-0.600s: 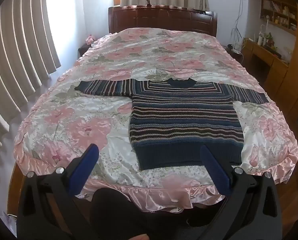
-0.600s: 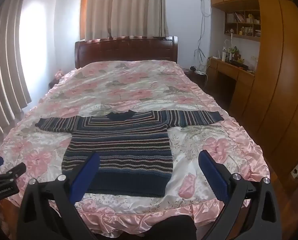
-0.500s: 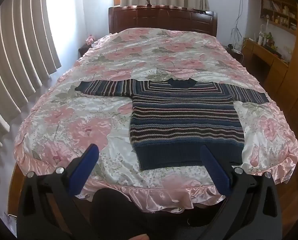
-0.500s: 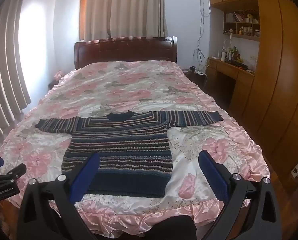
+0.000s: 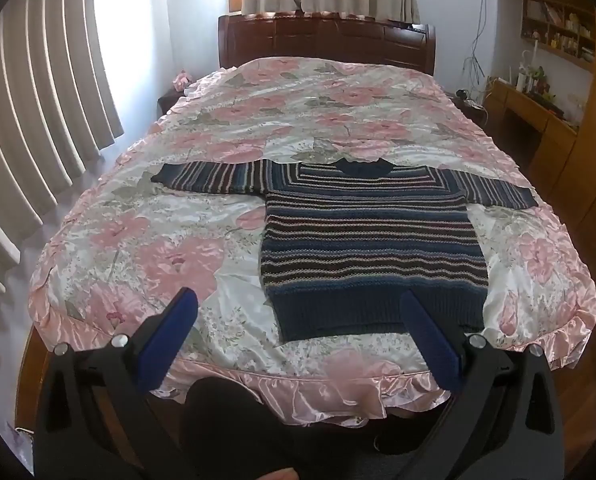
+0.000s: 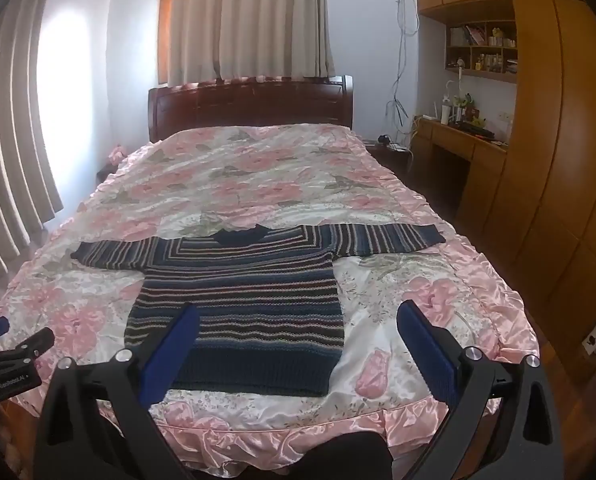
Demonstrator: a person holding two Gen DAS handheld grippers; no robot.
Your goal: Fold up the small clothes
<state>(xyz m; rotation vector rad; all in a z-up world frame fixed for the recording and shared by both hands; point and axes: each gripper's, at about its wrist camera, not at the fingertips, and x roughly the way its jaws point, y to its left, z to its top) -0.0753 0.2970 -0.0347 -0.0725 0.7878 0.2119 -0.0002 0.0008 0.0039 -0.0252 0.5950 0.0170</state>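
A striped knit sweater [image 5: 372,240] lies flat and face up on the bed [image 5: 202,240], near its foot end, with both sleeves stretched straight out to the sides and the dark ribbed hem toward the person. Nothing is folded yet, so the step in hand appears to be the approach for a first fold.

To do it well, each side should probably be taken at a firm edge: a sleeve cuff or a hem corner, pinching only the knit and not the slippery satin bedspread [image 6: 418,312] beneath. Bringing the sleeves in across the body first, then lifting the hem toward the collar [image 6: 240,236], would keep the folds straight; the stripes give a handy line to square the edges against. The loose knit will likely stretch if dragged, so lifting serves better than pulling.

The left hand-held gripper [image 5: 298,336] hangs above the foot of the bed, its blue pads spread wide, holding and touching nothing. The right hand-held gripper [image 6: 298,344] is likewise spread wide and empty, hovering above the hem region, clear of the fabric.
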